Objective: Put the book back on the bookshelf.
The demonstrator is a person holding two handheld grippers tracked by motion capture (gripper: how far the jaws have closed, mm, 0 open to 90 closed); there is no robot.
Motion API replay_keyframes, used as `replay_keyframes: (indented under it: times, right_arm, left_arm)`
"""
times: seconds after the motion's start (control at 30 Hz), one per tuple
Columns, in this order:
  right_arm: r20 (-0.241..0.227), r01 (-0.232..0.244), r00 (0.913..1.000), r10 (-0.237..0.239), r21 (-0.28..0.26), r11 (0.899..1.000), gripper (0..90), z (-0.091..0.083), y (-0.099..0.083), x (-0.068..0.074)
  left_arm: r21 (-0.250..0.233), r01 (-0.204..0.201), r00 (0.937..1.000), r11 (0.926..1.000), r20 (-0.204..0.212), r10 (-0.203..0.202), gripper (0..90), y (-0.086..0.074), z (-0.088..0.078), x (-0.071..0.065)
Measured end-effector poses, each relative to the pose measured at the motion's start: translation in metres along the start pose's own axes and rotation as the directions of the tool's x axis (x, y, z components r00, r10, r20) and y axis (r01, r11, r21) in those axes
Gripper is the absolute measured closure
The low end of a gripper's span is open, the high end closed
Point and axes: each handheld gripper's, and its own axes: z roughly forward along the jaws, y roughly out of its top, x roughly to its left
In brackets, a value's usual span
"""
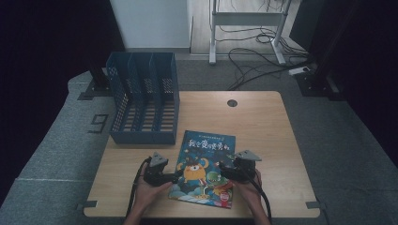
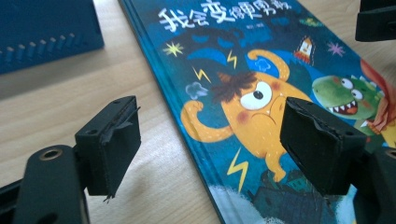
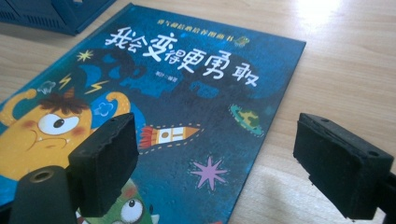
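A blue picture book [image 1: 205, 168] with an orange monster on its cover lies flat on the wooden table [image 1: 263, 126], near the front edge. My left gripper [image 1: 174, 177] is open at the book's left edge; in the left gripper view the book [image 2: 261, 93] has that edge running between the spread jaws of the left gripper [image 2: 210, 140]. My right gripper [image 1: 224, 171] is open over the book's right side; in the right gripper view the cover [image 3: 177, 93] and its right edge lie between the wide jaws of the right gripper [image 3: 219, 163]. Neither holds anything.
A blue slotted file rack [image 1: 143, 98] with three compartments stands at the table's back left, a short way behind the book. A round cable hole [image 1: 232, 103] sits near the table's far edge. Bare wood lies to the right of the book.
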Motion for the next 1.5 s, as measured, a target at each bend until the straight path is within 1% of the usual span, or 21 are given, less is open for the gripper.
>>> replay_keyframes:
  times: [0.2, 0.37, 0.53, 0.6, 0.7, 0.83, 0.97, 1.23, 1.3, 1.5]
  right_arm:
    - [0.001, 0.014, 0.9999, -0.014, 0.024, 1.000, 13.2, 0.006, -0.005, 0.003]
    - [0.005, 0.010, 0.9999, -0.010, 0.040, 0.999, 13.1, 0.009, -0.007, 0.003]
    - [0.001, -0.001, 1.0000, 0.001, 0.051, 0.999, 13.1, 0.012, -0.010, 0.000]
    - [0.001, -0.004, 1.0000, 0.004, 0.055, 0.999, 13.1, 0.013, -0.010, 0.000]
    - [-0.004, -0.010, 0.9999, 0.011, 0.058, 0.998, 13.1, 0.014, -0.011, -0.001]
    - [-0.010, -0.016, 0.9998, 0.017, 0.066, 0.998, 13.1, 0.015, -0.012, -0.001]
    - [-0.015, -0.017, 0.9997, 0.018, 0.066, 0.998, 13.7, 0.017, -0.013, 0.000]
    - [-0.033, -0.024, 0.9991, 0.026, 0.083, 0.996, 14.5, 0.019, -0.014, 0.002]
    - [-0.035, -0.024, 0.9990, 0.027, 0.084, 0.996, 15.1, 0.019, -0.014, 0.002]
    - [-0.033, -0.013, 0.9993, 0.016, 0.092, 0.996, 15.5, 0.019, -0.014, 0.004]
  left_arm:
    - [0.029, -0.012, 0.9998, 0.9995, 0.018, 0.012, 19.9, -0.003, 0.009, -0.007]
    - [0.052, -0.025, 0.9992, 0.9983, 0.033, 0.023, 19.7, -0.006, 0.016, -0.013]
    - [0.075, -0.037, 0.9988, 0.9965, 0.036, 0.035, 19.5, -0.008, 0.022, -0.018]
    - [0.082, -0.046, 0.9987, 0.9956, 0.025, 0.044, 18.9, -0.009, 0.023, -0.019]
    - [0.080, -0.042, 0.9989, 0.9959, 0.024, 0.040, 18.9, -0.009, 0.024, -0.019]
    - [0.095, -0.040, 0.9991, 0.9947, 0.020, 0.038, 18.7, -0.011, 0.026, -0.018]
    - [0.096, -0.049, 0.9988, 0.9942, 0.003, 0.049, 18.6, -0.012, 0.026, -0.020]
    - [0.090, -0.038, 0.9992, 0.9952, -0.007, 0.039, 20.8, -0.013, 0.025, -0.020]
    - [0.089, -0.028, 0.9995, 0.9956, -0.013, 0.029, 22.8, -0.013, 0.025, -0.020]
    - [0.090, -0.024, 0.9995, 0.9957, -0.020, 0.026, 23.9, -0.012, 0.024, -0.021]
